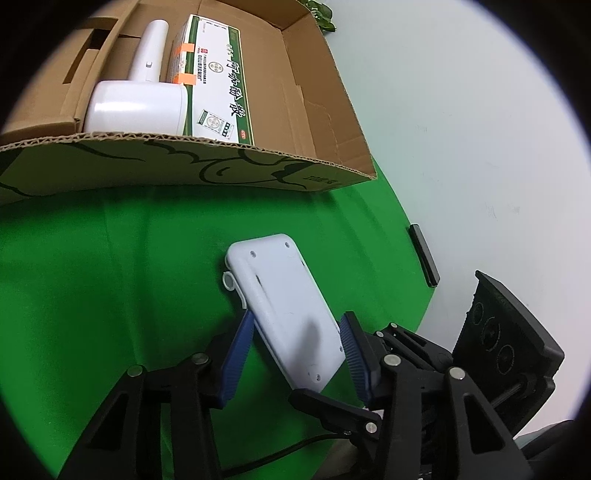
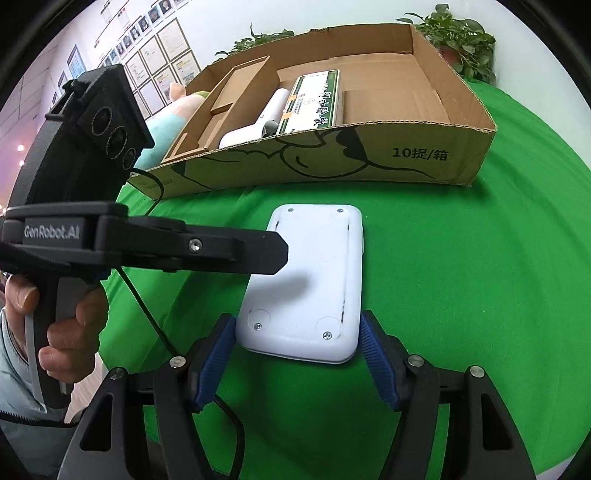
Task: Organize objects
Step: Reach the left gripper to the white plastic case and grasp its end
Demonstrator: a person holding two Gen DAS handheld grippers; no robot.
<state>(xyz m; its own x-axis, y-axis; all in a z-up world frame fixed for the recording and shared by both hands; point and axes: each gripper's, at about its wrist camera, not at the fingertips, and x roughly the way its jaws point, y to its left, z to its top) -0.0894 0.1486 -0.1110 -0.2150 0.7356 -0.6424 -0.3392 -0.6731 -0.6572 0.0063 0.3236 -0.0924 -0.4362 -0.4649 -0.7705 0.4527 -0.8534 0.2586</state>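
Note:
A flat white device (image 1: 284, 302) (image 2: 314, 273) lies underside up, screws showing, on the green cloth in front of an open cardboard box (image 1: 325, 110) (image 2: 369, 158). My right gripper (image 2: 297, 319) is shut on its near end, a blue pad pressed to each long side. My left gripper (image 1: 298, 314) hangs over the same device with its jaws apart. Its pad tips sit at the device's two edges, with green showing beside the left pad. In the right wrist view one left finger (image 2: 258, 251) crosses above the device and casts a shadow on it.
The box holds a white handheld appliance (image 1: 136, 107) (image 2: 251, 133) and a green-and-white carton (image 1: 218, 85) (image 2: 314, 99). A black bar (image 1: 423, 254) lies at the cloth's right edge. Potted plants (image 2: 458, 33) and a plush toy (image 2: 173, 110) stand behind the box. A black cable (image 2: 147, 310) trails at left.

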